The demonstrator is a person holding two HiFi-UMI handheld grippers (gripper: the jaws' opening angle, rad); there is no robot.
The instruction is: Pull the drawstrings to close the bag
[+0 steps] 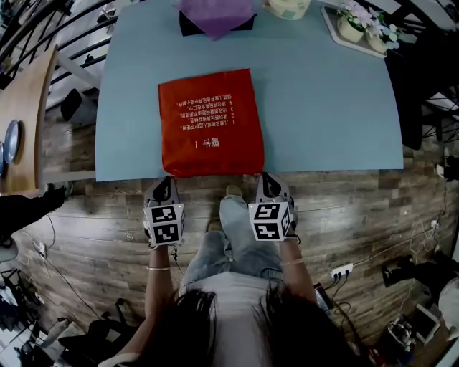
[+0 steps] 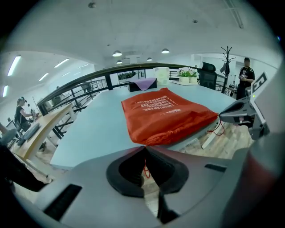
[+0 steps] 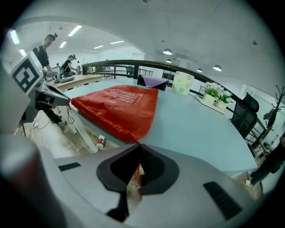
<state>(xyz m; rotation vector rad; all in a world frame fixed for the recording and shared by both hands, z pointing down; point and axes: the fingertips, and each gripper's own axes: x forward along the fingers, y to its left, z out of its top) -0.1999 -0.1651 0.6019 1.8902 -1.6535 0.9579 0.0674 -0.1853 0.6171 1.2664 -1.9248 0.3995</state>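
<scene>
A red drawstring bag with white print lies flat on the pale blue table, its mouth at the near edge. My left gripper sits just off the bag's near left corner, shut on a thin red drawstring that runs between its jaws. My right gripper is at the near right corner, shut on the other red drawstring. In the left gripper view the bag shows gathered folds along its near edge. In the right gripper view the bag tapers to a point at the jaws.
A purple cloth on a dark box and a pale roll stand at the table's far edge; a tray of flowers is at the far right. Wooden floor and the person's legs lie below the grippers. A small bottle lies on the floor.
</scene>
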